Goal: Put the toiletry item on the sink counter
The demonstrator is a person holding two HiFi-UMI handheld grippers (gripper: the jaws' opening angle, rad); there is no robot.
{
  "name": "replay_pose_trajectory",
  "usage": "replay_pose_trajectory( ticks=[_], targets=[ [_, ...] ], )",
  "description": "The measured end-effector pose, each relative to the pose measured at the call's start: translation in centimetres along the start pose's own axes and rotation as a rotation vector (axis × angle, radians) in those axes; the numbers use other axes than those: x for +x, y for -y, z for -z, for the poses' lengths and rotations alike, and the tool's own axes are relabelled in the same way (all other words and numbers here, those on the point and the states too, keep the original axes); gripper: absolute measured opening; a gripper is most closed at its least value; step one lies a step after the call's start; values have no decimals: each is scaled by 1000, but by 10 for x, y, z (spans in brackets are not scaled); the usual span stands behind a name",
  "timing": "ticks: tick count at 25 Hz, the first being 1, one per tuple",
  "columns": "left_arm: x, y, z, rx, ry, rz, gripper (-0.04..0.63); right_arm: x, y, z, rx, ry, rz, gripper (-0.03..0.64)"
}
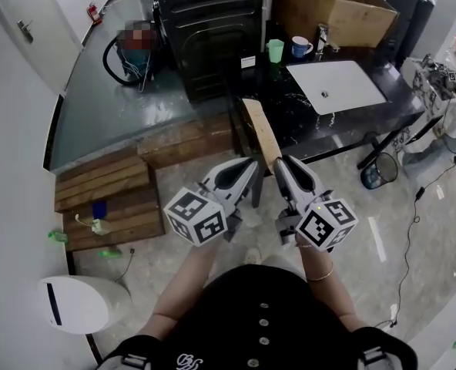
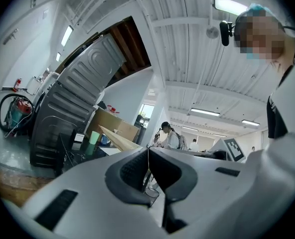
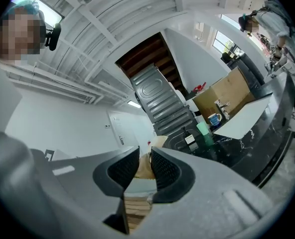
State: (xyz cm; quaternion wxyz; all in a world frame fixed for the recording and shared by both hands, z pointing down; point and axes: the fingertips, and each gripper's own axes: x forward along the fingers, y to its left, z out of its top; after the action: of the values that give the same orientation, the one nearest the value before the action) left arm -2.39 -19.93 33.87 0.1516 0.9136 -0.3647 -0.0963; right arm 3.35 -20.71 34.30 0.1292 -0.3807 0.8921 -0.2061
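Note:
The black sink counter [image 1: 351, 118] with a white basin [image 1: 334, 85] stands at the upper right of the head view. Small toiletry items, among them a blue-capped bottle [image 1: 98, 210] and green pieces [image 1: 57, 236], lie on a wooden pallet [image 1: 108, 199] to the left. Both grippers are held close to the person's body, above the floor and away from these items. My left gripper [image 1: 247, 168] [image 2: 148, 151] has its jaws together with nothing between them. The jaws of my right gripper [image 1: 283, 166] [image 3: 145, 153] stand slightly apart and hold nothing.
A green cup [image 1: 275, 50], a blue-and-white mug [image 1: 300, 47] and a tap [image 1: 321, 37] stand behind the basin, by a cardboard box [image 1: 332, 6]. A wooden plank [image 1: 260, 133] leans at the counter's near corner. A white bin [image 1: 82, 303] and a wire basket [image 1: 378, 172] sit on the floor.

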Motion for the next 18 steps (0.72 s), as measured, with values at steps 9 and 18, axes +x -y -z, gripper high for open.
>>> replay_pose_trajectory(
  ticks=[9,18],
  targets=[
    [24,-30,5,-25,-10,-50,12,23,35,-3,25,-22,3,71],
    [57,-66,8,-59,-37,-37,12,48,73,1,47,-45,44,66]
  ],
)
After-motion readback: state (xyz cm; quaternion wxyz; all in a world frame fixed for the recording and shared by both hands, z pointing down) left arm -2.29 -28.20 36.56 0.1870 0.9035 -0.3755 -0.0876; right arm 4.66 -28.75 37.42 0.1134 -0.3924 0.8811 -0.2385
